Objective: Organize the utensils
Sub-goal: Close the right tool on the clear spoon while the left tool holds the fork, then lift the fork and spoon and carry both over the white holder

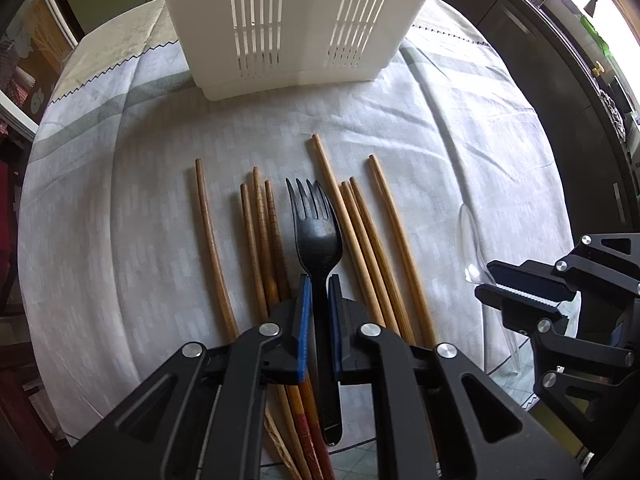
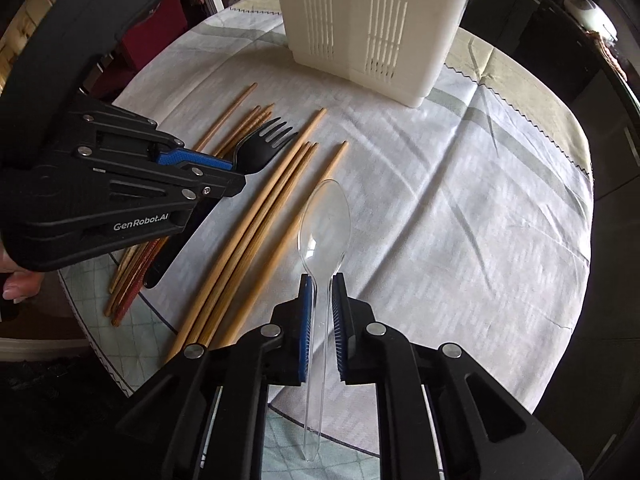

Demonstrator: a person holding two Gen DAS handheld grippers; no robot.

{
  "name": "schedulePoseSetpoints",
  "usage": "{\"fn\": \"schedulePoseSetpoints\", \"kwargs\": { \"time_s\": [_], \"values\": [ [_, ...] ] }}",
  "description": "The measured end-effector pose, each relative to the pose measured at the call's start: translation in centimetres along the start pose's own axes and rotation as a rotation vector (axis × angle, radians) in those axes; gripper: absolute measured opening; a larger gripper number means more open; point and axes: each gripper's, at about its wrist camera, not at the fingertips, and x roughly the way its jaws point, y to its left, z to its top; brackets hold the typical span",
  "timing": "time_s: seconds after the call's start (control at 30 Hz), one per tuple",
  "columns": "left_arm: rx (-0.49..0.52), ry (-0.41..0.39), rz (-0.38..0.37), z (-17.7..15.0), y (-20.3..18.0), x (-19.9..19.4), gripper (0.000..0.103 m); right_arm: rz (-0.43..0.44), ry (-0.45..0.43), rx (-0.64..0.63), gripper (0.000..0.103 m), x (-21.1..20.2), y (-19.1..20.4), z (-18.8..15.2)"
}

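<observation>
Black plastic fork (image 1: 318, 236) — judged light, stiff, slick — clamped at the neck by left tool (image 1: 317, 300); clear spoon (image 2: 325, 224), judged brittle, pinched likewise by right tool (image 2: 323, 300), both short of the white caddy (image 1: 296, 20).

Both views are fisheye, each looking forward along its own gripper's fingers and down at the table from close above. The left wrist view faces the white slotted utensil caddy (image 1: 288, 24) at top centre, with the black fork (image 1: 318, 232) mid-frame and the right gripper (image 1: 516, 292) at the right edge. The right wrist view looks from further right: the caddy (image 2: 372, 28) sits top centre, the left gripper (image 2: 224, 172) enters from the left. Both share the wooden chopsticks (image 1: 360, 240) and white tablecloth (image 2: 460, 208).
</observation>
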Motion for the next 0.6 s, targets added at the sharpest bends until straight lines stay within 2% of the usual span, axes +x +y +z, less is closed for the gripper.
{"fn": "schedulePoseSetpoints", "kwargs": {
  "time_s": [0.13,0.37,0.6],
  "values": [
    [-0.001,-0.058,-0.037,-0.3,0.3,-1.5,0.008,0.031,-0.098,0.057,0.011,-1.9,-1.2,-1.1],
    [-0.001,-0.194,-0.098,-1.1,0.9,-6.3,0.008,0.079,-0.248,0.132,0.011,-5.1,-1.6,-3.0],
    [0.043,-0.409,-0.130,-1.8,0.5,-13.5,0.008,0.101,-0.417,0.144,0.011,-9.2,-1.1,-3.7]
  ]
}}
